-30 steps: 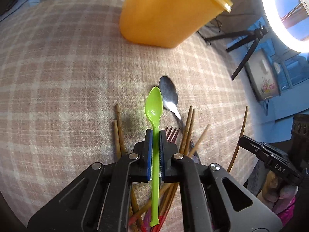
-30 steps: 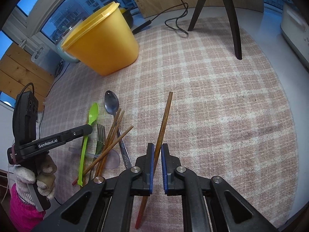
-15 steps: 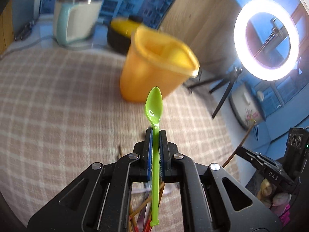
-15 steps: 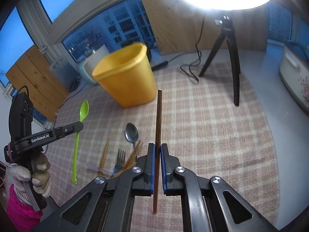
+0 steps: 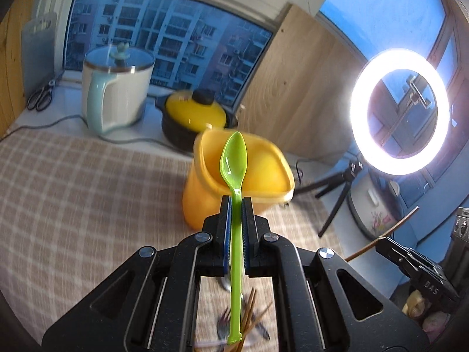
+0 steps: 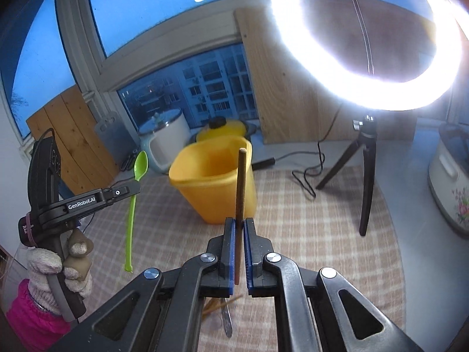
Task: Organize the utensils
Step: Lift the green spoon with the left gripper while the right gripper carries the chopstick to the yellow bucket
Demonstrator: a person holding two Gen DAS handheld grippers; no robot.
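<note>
My left gripper [image 5: 236, 202] is shut on a green plastic spoon [image 5: 233, 161], held bowl-up in the air, in line with the open yellow tub [image 5: 205, 199]. It also shows in the right wrist view [image 6: 133, 186], with the spoon [image 6: 140, 165] left of the tub [image 6: 211, 196]. My right gripper [image 6: 239, 224] is shut on a brown chopstick [image 6: 241, 182], upright, in front of the tub. Left-over chopsticks, a fork and a metal spoon [image 5: 249, 319] lie blurred on the checked cloth below.
A ring light on a tripod [image 6: 366, 182] stands right of the tub. A white kettle [image 5: 114, 94] and a yellow-lidded pot [image 5: 195, 117] sit behind it by the window. A white flowered cooker [image 6: 451, 193] is at far right. The checked cloth [image 5: 73, 193] covers the table.
Both grippers have risen and tilted up from the table, carrying the green spoon and the chopstick. The tub's open mouth has come into view ahead of them.
</note>
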